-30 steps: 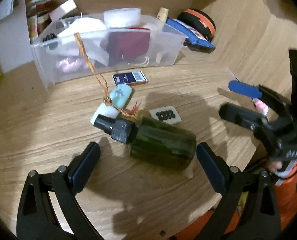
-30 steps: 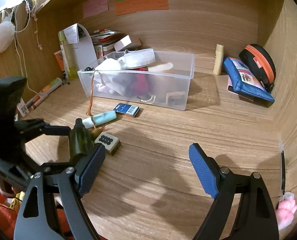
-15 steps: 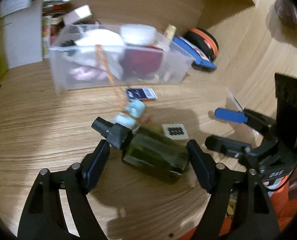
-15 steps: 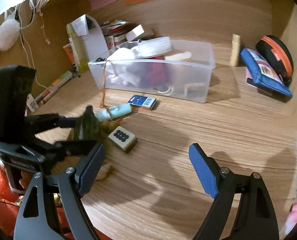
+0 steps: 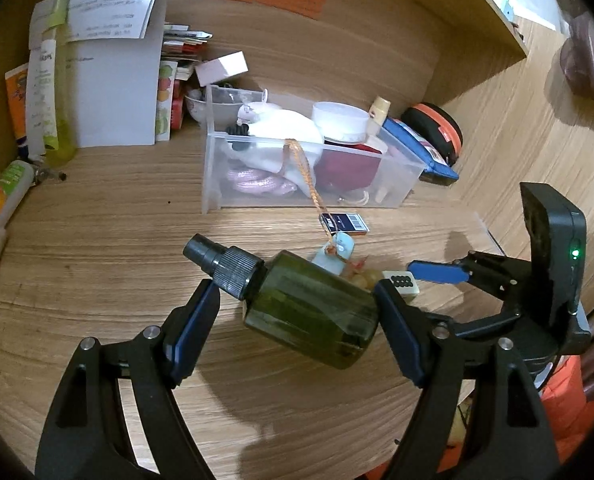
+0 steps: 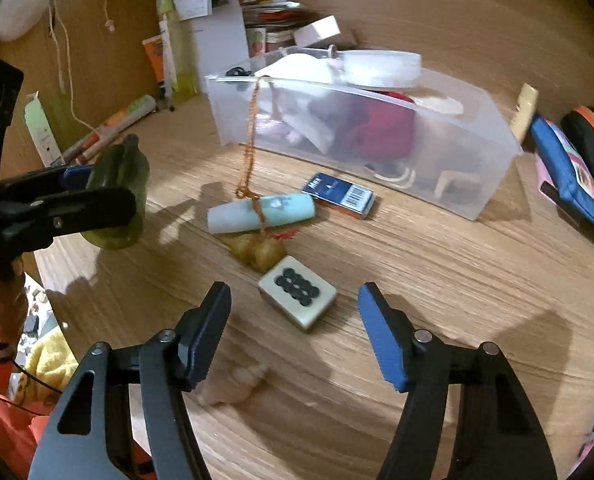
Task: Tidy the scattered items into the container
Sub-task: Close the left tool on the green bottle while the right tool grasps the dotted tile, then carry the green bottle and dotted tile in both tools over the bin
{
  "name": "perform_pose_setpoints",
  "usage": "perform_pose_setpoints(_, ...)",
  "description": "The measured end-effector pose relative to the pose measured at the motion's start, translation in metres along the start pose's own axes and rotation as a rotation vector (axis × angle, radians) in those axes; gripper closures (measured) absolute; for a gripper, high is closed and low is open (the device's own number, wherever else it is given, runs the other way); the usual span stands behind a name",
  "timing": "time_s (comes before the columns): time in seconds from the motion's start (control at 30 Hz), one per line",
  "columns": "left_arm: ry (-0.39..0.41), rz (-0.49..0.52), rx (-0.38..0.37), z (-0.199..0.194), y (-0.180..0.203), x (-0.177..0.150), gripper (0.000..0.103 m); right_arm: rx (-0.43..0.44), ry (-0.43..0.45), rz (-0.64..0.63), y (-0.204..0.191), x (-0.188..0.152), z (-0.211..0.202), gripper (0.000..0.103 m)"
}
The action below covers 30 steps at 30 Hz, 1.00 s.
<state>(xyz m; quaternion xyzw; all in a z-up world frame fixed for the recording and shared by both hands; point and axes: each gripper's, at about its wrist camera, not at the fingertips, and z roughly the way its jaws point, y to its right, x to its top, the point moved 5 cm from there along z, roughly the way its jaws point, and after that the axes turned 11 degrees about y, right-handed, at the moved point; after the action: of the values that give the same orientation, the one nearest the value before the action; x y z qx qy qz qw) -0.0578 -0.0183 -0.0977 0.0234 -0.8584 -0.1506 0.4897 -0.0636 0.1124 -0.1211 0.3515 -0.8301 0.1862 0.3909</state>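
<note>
My left gripper [image 5: 297,320] is shut on a dark green spray bottle [image 5: 309,316] with a black cap and holds it above the wooden desk; it also shows in the right wrist view [image 6: 117,196]. My right gripper [image 6: 293,332] is open and empty, just in front of a mahjong tile [image 6: 297,296]. A pale blue and white tube [image 6: 263,212] tied to an orange cord [image 6: 251,136], a yellow lump [image 6: 257,252] and a small blue box [image 6: 339,196] lie before the clear plastic container [image 6: 477,168], which holds several items.
A blue pouch [image 6: 569,172] and a black and orange case [image 6: 589,136] sit right of the container. Papers, tubes and a green bottle [image 5: 57,100] stand at the back left. A pale shell-like item [image 6: 237,384] lies near the front desk edge.
My left gripper has closed on the green bottle and lifted it off the desk. My right gripper has moved forward to the mahjong tile.
</note>
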Motion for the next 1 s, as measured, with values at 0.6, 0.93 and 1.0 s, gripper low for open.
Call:
perform_pose_setpoints(0.6, 0.071, 0.039, 0.021, -0.009, 0.005, 0.022, 0.025, -0.048, 0.087, 0.034, 0.023, 0.024, -0.016, 0.065)
perform_pose_setpoints(0.93, 0.14, 0.08, 0.089, -0.002, 0.003, 0.061, 0.025, -0.104, 0.208, 0.068, 0.06, 0.069, -0.041, 0.065)
perform_pose_setpoints(1.0, 0.153, 0.084, 0.101, 0.0, 0.001, 0.07, 0.025, -0.117, 0.23, 0.071, 0.066, 0.078, -0.044, 0.065)
